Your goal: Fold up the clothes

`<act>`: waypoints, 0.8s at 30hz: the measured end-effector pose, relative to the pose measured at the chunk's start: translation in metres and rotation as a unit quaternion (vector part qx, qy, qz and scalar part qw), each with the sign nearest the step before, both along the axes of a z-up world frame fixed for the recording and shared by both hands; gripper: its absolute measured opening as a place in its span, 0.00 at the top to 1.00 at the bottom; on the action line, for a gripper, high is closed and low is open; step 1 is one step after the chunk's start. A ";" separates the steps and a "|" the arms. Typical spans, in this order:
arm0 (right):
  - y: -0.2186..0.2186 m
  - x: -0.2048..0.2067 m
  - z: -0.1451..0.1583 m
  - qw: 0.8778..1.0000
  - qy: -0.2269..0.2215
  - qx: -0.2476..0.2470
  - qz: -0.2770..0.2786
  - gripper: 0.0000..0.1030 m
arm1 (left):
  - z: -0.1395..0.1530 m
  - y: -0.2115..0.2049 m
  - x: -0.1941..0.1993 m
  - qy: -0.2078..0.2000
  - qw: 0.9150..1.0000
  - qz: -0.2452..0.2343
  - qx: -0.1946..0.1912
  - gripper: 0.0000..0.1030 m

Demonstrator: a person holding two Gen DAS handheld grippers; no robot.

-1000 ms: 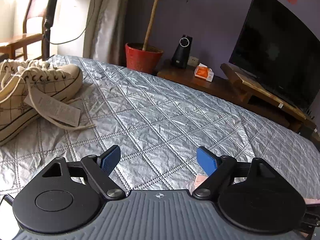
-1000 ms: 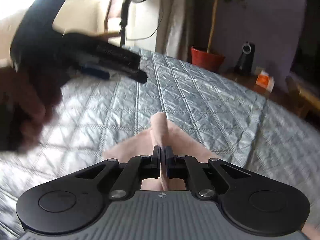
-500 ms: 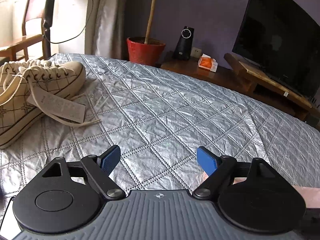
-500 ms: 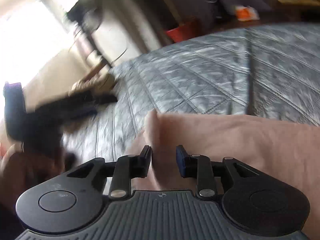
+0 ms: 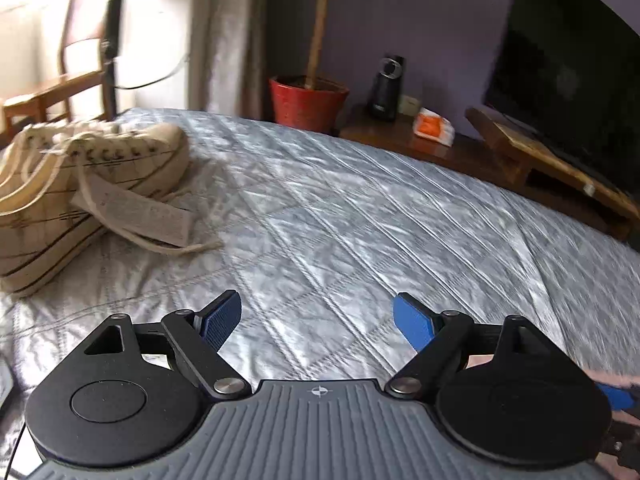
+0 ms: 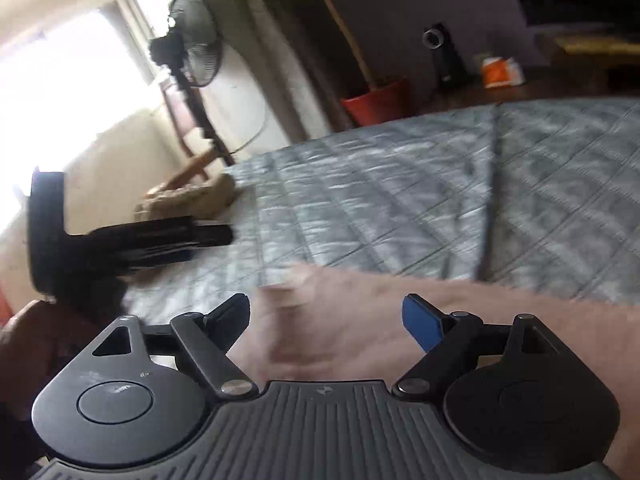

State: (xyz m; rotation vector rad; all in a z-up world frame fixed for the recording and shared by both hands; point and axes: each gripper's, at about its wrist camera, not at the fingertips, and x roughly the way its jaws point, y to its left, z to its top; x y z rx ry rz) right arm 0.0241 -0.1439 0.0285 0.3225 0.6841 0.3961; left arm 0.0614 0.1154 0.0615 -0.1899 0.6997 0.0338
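A pink garment (image 6: 500,312) lies flat on the silver quilted bedspread (image 6: 380,200), with a raised fold in front of my right gripper (image 6: 326,320). That gripper's jaws are opening; the cloth lies between and under them, and the blue pads do not press on it. My left gripper (image 5: 318,320) is open over bare quilt (image 5: 360,220) with nothing between its fingers. In the left wrist view only a sliver of the pink garment (image 5: 624,380) shows at the right edge. The right wrist view shows the left gripper (image 6: 208,240) blurred at the left, above the quilt.
A pair of cream sneakers (image 5: 80,184) with a paper tag lies on the bed's far left. Beyond the bed stand a red plant pot (image 5: 306,102), a wooden chair (image 5: 52,92), a fan (image 6: 192,40), a television (image 5: 568,80) and a low wooden shelf. A hand (image 6: 24,340) shows at lower left.
My right gripper was shut on a fold of the pink garment and has let it go, rolling and shifting as its jaws spread. The left gripper stayed open and tilted slightly.
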 end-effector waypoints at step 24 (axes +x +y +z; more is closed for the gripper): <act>-0.029 0.033 -0.005 0.985 0.069 0.158 -0.027 0.00 | -0.019 0.055 -0.009 0.103 0.957 0.029 -0.268 0.13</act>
